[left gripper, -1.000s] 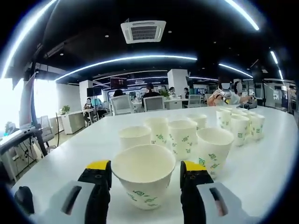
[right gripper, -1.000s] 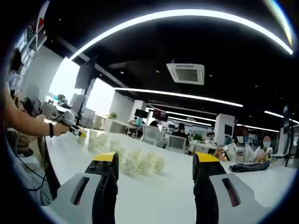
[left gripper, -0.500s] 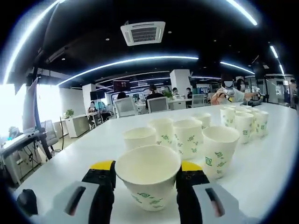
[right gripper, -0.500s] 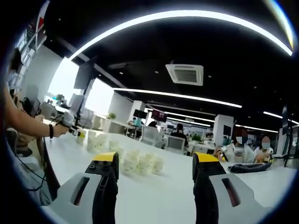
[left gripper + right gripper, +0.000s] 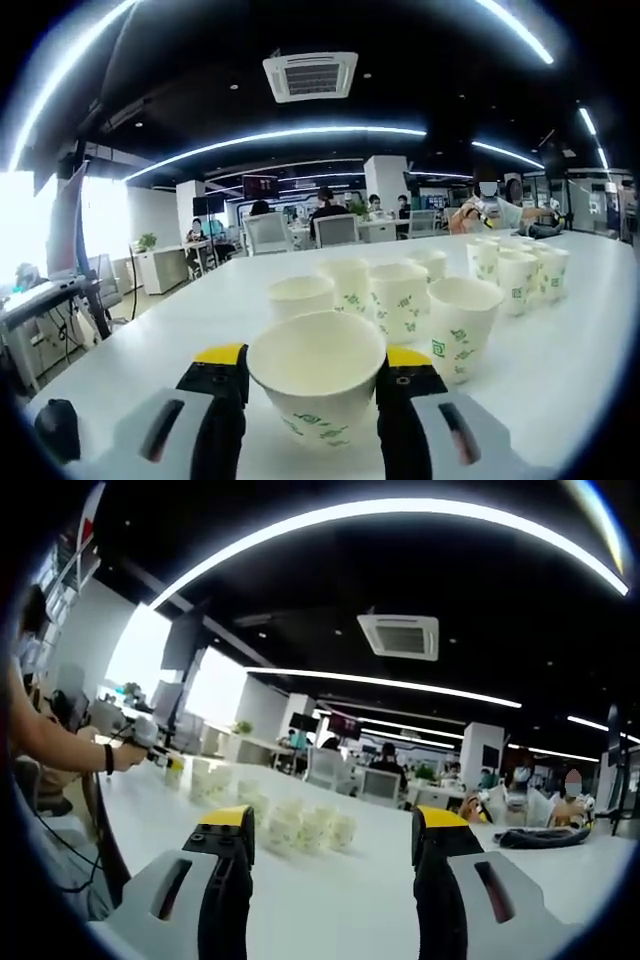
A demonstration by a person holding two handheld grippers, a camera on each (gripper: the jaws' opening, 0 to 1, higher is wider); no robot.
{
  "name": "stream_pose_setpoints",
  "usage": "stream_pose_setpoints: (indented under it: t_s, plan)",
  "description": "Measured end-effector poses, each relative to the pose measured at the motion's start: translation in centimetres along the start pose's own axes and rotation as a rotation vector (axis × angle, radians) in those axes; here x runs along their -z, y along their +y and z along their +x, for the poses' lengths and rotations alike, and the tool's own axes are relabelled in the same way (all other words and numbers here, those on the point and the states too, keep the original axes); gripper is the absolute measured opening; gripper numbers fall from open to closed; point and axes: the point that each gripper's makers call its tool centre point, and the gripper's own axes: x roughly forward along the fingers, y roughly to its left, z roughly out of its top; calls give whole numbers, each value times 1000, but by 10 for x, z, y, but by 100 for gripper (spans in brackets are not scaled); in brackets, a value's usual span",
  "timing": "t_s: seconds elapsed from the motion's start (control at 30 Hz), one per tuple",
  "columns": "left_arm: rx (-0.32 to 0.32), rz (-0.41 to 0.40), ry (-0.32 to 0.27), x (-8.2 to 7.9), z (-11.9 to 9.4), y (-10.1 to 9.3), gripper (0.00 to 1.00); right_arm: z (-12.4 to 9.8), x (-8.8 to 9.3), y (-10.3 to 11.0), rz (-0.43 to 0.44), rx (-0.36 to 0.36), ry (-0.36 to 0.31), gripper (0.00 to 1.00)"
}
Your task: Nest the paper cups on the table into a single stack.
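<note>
Cup-gripping is the step in hand, by my reading: at the lower centre of the left gripper view the left gripper (image 5: 313,372), with yellow-tipped black jaws, has those jaws pressed against both sides of a white paper cup with green leaf print (image 5: 316,375), so it looks clamped on that cup. Whether the cup is lifted off the white table (image 5: 575,340) or resting on it I cannot tell, since its base is hidden between the jaws. Just beyond it, mid-frame, stands a loose cluster of upright matching paper cups (image 5: 400,297), none yet nested, and a second group of cups (image 5: 518,266) sits at the centre right. In the right gripper view the right gripper (image 5: 332,832) hangs at the bottom centre with its jaws wide apart and nothing between them, well apart from the cups seen small at centre left (image 5: 300,828); the left gripper held in a hand (image 5: 140,742) appears at the left edge. Next, I judge, the held cup must be carried over the nearest upright cup, centred above its mouth and lowered straight in.
</note>
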Motion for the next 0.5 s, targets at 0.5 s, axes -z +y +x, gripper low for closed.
stream_pose_setpoints:
  t_s: [0.5]
  plan:
    - [70,-16,-49,-5,-29,-27,54,10,7,15,2,-37,20,66]
